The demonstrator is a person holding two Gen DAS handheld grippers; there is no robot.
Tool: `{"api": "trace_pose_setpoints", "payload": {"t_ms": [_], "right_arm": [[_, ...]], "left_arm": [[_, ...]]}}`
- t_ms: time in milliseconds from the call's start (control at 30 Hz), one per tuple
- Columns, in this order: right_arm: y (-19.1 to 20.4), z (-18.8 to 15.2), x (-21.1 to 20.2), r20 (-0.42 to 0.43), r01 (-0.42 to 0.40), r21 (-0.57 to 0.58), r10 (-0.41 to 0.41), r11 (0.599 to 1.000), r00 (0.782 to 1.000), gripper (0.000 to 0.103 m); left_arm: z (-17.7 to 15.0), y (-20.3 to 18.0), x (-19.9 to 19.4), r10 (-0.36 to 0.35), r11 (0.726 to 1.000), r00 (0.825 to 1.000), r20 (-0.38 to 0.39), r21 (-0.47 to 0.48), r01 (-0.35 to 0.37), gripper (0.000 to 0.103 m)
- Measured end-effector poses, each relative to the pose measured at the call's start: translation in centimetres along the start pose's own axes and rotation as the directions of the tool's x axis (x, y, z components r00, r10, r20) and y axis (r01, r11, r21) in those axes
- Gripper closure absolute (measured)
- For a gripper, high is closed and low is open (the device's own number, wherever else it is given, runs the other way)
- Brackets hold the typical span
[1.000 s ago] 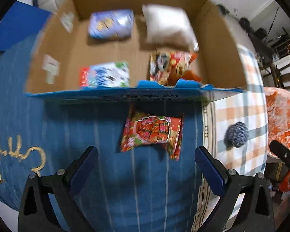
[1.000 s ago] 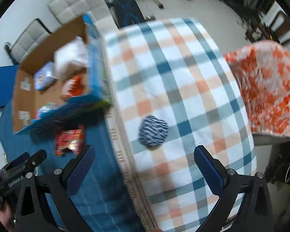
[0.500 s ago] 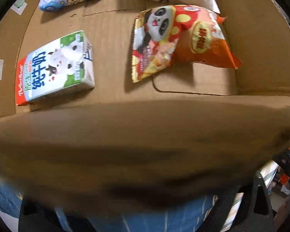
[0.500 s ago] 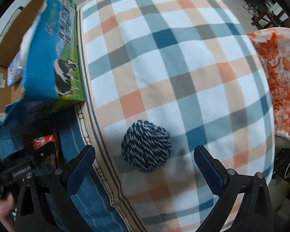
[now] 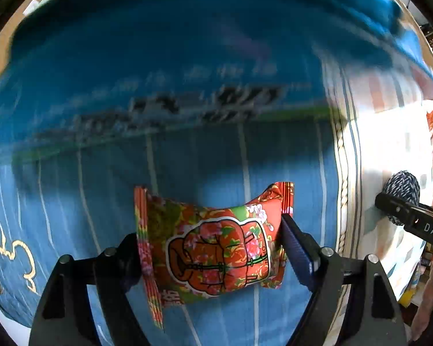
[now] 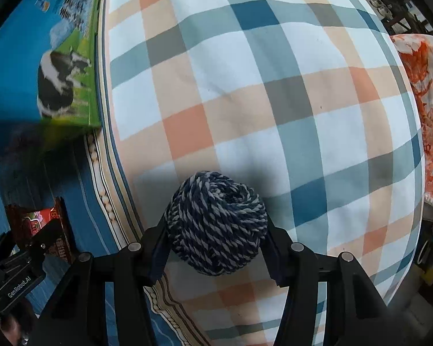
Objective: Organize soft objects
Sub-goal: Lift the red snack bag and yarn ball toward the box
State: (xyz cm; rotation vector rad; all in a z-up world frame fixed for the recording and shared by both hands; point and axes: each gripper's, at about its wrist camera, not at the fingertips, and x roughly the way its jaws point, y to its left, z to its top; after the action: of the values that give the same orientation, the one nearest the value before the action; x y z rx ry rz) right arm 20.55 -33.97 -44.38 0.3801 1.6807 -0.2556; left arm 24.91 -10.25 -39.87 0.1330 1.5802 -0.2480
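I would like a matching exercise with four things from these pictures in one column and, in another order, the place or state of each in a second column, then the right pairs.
1. yarn ball
2. snack packet
3. blue box
4. orange floral cloth

A. lies at the right edge
B. between the left gripper fingers
C. shows a cow picture
D. between the right gripper fingers

Pairs: 1-D, 2-B, 3-C, 4-A

Motion blur smeared the blue box (image 5: 187, 86) in the left view; the plaid cloth (image 5: 389, 144) glared white. Fisheye edges curved, corners black.
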Motion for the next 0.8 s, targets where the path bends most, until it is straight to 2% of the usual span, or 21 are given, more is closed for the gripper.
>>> {"api": "trace_pose_setpoints", "payload": {"t_ms": [133,533,700,800], "right_arm": [[1.4,-1.6,0.5,-0.028,-0.01,-0.045,0.009,0.999,1.0,0.046],[7.8,-9.6,2.0,-0.107,-0.026,-0.225,0.002,0.974,0.994,0.046],[9.9,-10.7,2.5,-0.103,0.004,-0.261,-0.032,0.965,0.994,0.045],[9.9,-10.6,2.3,-0.103,0.006,-0.25,-0.033,0.968,0.994,0.045]], "left_arm": [[-2.0,0.1,0.2,0.017,1.0,1.0,-0.005,-0.005,-0.018,0.022],[-9.4,3.2,1.1,0.027,0.996,0.997,-0.069,-0.088,-0.033,0.022],[-9.5,4.2,2.6,-0.021,0.993,0.993,-0.114,-0.115,0.008,0.019],[-9.4,4.4,3.4,-0.011,0.993,0.994,-0.109,-0.118,-0.002,0.018]]}}
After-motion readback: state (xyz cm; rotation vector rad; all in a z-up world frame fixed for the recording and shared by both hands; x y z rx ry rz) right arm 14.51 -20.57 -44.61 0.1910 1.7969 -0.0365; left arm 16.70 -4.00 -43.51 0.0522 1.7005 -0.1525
